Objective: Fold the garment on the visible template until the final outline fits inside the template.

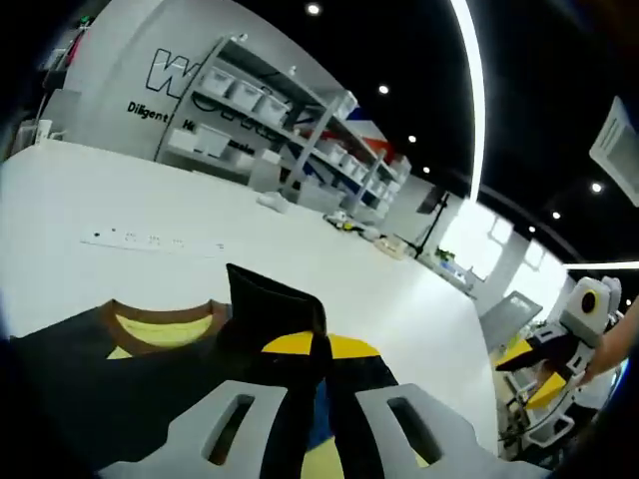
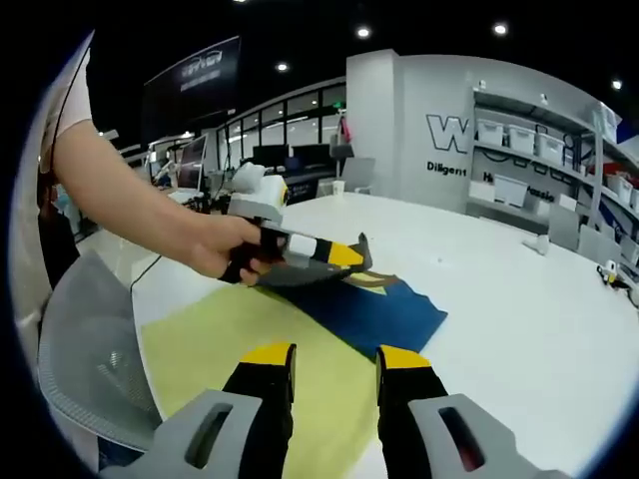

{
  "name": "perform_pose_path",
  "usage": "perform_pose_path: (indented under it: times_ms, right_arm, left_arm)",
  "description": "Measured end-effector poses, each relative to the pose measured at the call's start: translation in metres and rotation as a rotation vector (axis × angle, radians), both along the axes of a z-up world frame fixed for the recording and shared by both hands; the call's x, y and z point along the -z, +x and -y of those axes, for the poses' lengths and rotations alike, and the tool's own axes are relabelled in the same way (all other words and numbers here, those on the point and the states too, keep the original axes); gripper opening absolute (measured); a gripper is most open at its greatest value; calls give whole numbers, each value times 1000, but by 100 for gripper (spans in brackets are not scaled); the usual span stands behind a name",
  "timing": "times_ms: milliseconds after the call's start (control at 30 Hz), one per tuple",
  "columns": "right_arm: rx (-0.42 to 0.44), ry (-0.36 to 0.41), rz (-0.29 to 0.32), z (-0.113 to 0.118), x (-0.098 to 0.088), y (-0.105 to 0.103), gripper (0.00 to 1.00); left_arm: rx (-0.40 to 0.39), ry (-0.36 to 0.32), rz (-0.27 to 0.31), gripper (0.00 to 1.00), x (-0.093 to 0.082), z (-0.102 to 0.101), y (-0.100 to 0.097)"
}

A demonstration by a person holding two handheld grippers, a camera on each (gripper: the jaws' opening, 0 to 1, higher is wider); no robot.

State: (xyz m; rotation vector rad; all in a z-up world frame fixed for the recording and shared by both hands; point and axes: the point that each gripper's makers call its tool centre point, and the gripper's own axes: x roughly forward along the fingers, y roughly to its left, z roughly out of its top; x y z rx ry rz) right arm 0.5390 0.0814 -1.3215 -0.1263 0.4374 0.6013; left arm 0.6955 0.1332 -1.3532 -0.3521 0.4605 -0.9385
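Garment edge in left hand-held gripper

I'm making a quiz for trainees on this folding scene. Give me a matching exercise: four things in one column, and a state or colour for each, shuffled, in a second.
Things:
1. garment
2. template
3. left gripper
4. right gripper

States:
A. open, nothing between its jaws, above the template
B. navy blue, one edge pinched
C. shut on cloth, held in a person's hand
D. pale yellow, flat on the white table, partly under the cloth

Pairs: 1-B, 2-D, 3-C, 4-A
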Motion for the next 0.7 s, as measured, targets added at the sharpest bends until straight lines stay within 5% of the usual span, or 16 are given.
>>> perform_pose_path:
  times_ms: [533, 600, 633, 700]
  right_arm:
    - [27, 11, -14, 12, 7, -4, 27]
    - [30, 15, -16, 13, 7, -4, 27]
    - [30, 16, -15, 13, 7, -4, 27]
    - [26, 18, -14, 12, 6, -4, 27]
  left_arm:
    - [50, 0, -99, 1, 27, 39, -22]
    - [46, 7, -131, 7, 32, 42, -25]
    - [42, 14, -165, 18, 36, 42, -29]
    - [55, 5, -149, 24, 33, 43, -34]
